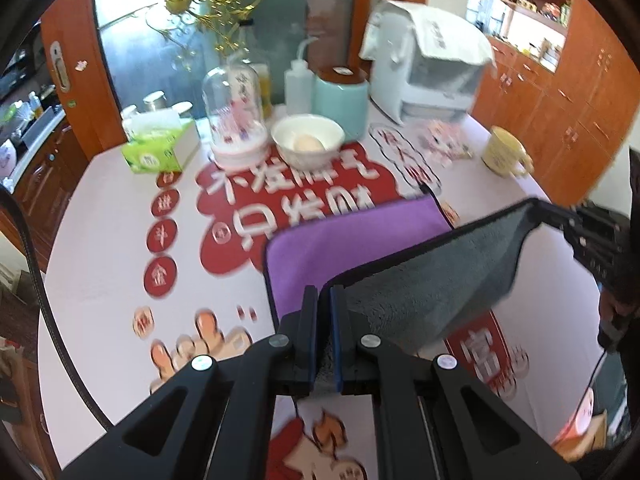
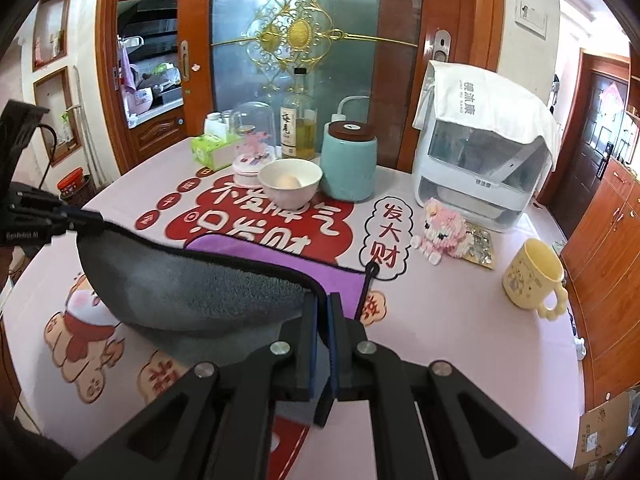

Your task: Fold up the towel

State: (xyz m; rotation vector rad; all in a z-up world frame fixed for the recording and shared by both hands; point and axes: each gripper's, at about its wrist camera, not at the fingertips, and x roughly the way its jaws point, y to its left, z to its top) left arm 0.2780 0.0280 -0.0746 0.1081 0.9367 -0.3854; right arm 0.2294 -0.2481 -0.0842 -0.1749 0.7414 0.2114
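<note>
Left wrist: both hand-held grippers — left (image 1: 324, 300), right (image 2: 323, 306) — pinch towel (image 1: 420, 280) edge aloft.

Both grippers, left (image 1: 324, 304) and right (image 2: 323, 308), are matte black. Blue pads line the jaws' inner faces. Round silver screws (image 1: 279, 341) sit behind the jaws.

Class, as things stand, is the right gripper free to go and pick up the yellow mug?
Probably not: the right gripper is shut on a towel corner. The path to the yellow mug looks unobstructed.
</note>
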